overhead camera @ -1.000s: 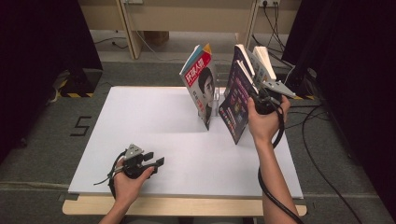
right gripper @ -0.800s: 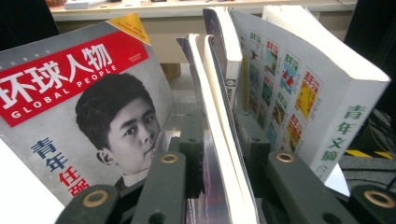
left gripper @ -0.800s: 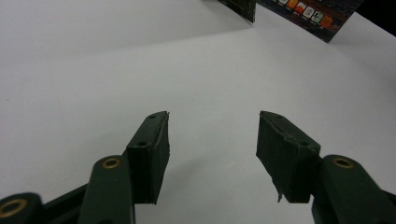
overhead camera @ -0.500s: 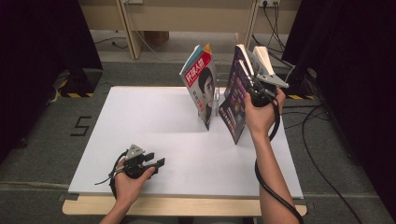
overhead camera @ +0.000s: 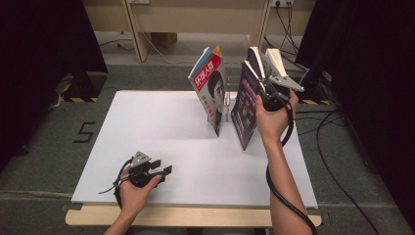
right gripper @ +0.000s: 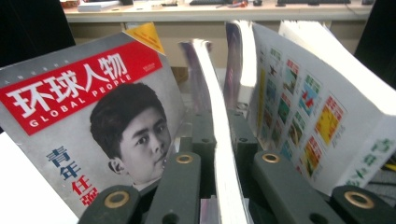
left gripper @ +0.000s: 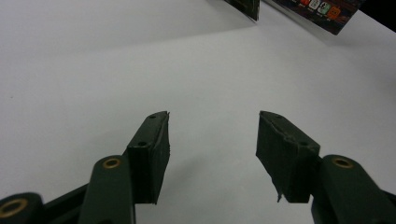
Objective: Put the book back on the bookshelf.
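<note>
- Right gripper (right gripper: 219, 140) fingers have just been closing and now clamp the purple magazine's (overhead camera: 244, 105) top edge, keeping it upright beside the red magazine (overhead camera: 211, 88) on the surface (overhead camera: 147, 127).
- Left gripper (overhead camera: 164, 171) fingers apart, empty, resting near the front edge.

A lab: black curtains (overhead camera: 44, 73), white table (overhead camera: 147, 127), floor cables (overhead camera: 337, 147).

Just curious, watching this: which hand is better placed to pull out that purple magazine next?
The right. Its claw has just been closing and now pinches the purple magazine by its top edge. The left claw lies open on the white table, far from the magazines.
</note>
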Available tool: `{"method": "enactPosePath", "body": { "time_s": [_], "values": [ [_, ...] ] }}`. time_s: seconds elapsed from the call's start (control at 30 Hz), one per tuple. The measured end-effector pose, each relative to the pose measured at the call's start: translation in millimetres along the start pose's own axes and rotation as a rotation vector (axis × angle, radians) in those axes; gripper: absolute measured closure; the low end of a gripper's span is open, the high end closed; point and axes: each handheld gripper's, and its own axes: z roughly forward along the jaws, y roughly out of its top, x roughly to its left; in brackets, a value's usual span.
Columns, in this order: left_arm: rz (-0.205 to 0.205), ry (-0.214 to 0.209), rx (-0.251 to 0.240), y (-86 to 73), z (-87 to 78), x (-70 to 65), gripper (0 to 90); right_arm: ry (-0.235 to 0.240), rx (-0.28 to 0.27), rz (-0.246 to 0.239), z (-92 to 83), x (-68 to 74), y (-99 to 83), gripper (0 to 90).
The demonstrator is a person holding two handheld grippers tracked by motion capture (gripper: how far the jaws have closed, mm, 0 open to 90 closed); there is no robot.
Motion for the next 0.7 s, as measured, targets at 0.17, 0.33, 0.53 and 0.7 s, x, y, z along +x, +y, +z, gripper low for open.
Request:
{"method": "enactPosePath", "body": {
  "time_s": [0.17, 0.33, 0.53, 0.7],
  "values": [
    [0.001, 0.000, 0.002, -0.3, -0.6, 0.4, 43.6, -0.012, -0.022, -0.005, 1.7, 4.2, 0.8, 84.4],
    [0.000, 0.000, 0.006, -0.4, 0.7, 0.1, 43.6, -0.011, -0.039, 0.000, 0.9, 6.4, 4.3, 84.3],
    [-0.003, 0.003, -0.001, -0.4, -0.5, 1.2, 43.7, -0.021, -0.044, -0.005, 5.2, 10.3, 8.0, 84.3],
    [-0.001, 0.006, 0.003, -1.2, 0.7, 1.4, 43.7, -0.017, -0.054, 0.001, 8.3, 11.9, 10.0, 84.3]
  ]
}}
